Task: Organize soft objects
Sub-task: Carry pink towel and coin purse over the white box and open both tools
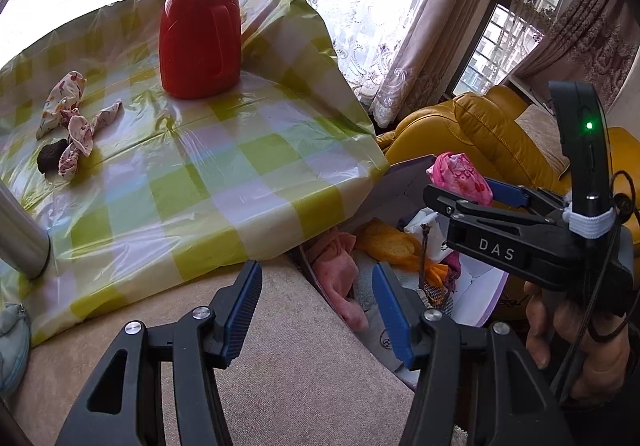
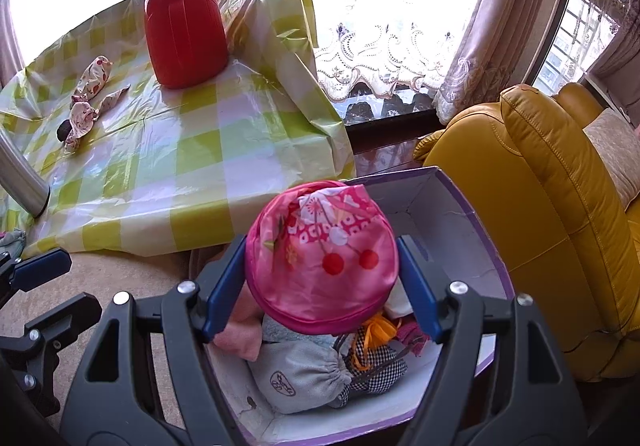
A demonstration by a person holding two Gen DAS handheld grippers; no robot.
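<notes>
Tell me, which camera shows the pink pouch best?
The right wrist view: the pink pouch fills the middle, held between the right gripper fingers above the box. The left wrist view shows it small, partly hidden.

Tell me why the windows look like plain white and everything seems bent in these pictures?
Left wrist view: daylight behind the red flask blows the window out to white, and sheen lies on the checked plastic tablecloth. Right wrist view: the same white glare, while the pink pouch between the right gripper fingers stays sharp. Both views: the fisheye lens curves straight edges and darkens the corners.
</notes>
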